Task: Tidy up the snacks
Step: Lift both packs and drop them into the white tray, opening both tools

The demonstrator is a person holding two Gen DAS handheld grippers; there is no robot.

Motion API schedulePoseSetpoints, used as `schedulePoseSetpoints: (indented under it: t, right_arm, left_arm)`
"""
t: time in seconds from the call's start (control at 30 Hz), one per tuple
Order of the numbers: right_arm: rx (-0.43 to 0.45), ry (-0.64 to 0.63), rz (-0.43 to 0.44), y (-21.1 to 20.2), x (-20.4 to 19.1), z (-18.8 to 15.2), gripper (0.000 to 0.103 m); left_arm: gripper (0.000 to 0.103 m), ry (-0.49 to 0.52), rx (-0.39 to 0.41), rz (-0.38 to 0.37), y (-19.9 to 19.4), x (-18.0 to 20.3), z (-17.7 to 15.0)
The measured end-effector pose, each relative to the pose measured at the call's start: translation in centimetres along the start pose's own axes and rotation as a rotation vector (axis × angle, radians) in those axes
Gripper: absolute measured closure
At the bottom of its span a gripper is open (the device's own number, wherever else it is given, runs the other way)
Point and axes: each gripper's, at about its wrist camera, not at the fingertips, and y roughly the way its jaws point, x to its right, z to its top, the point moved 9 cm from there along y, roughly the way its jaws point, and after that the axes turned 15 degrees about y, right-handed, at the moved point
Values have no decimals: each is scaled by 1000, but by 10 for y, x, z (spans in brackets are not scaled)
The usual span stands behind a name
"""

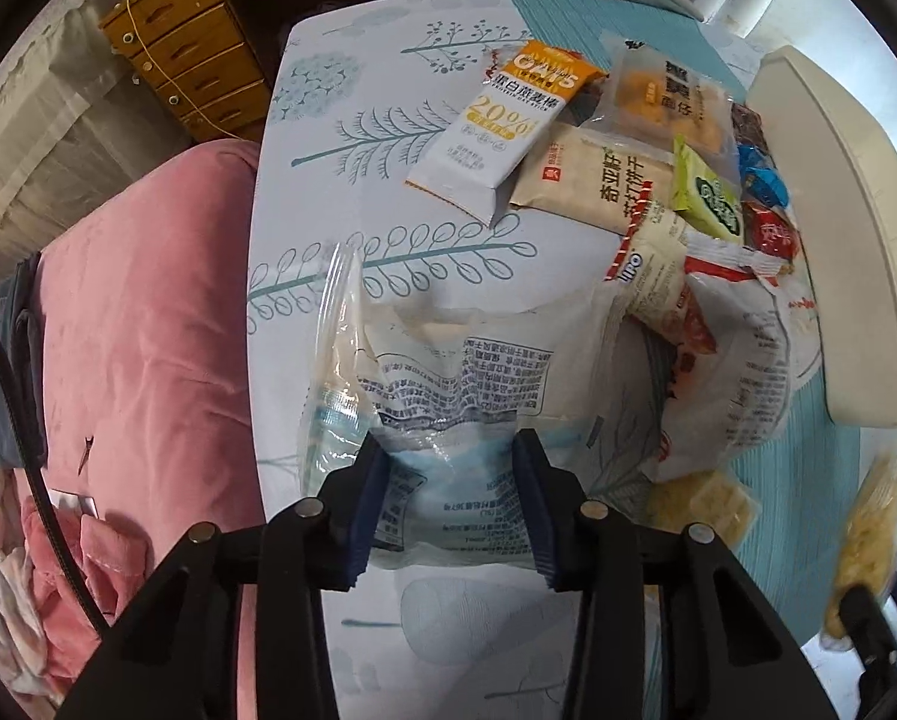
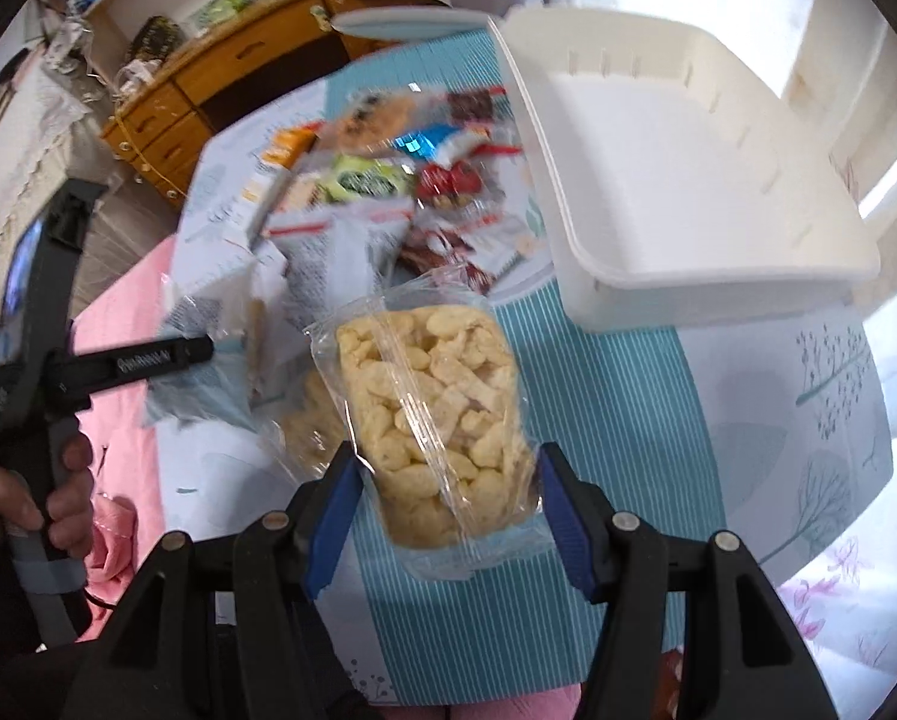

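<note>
Here, each gripper (image 1: 454,501) clamps a snack bag (image 1: 448,372)

Wooden drawers (image 1: 178,54) (bright window (image 2: 832,12))

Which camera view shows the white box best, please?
The right wrist view. There the white box shows its whole open inside, its rim and the slots in its walls, and nothing lies in it. The left wrist view shows only one outer side of it at the right edge, with nothing of the inside.

snack pile (image 2: 388,180) on table (image 2: 658,420), bin (image 2: 688,180) right of pile
</note>
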Motion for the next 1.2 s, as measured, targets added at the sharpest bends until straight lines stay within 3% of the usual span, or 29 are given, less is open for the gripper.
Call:
schedulePoseSetpoints:
  t: [0.37, 0.67, 1.0, 1.2]
  right_arm:
    - [15, -138, 112, -28, -16, 29, 44]
    - [41, -273, 211, -56, -18, 54, 44]
    - [55, -344, 301, -77, 0, 86, 44]
    - [101, -369, 330, -89, 21, 107, 44]
  left_arm:
    - [68, -93, 59, -4, -57, 5, -1]
    - [68, -202, 155, -67, -119, 20, 12]
    - [69, -259, 271, -119, -181, 66, 48]
    - [68, -237, 337, -148, -207, 107, 80]
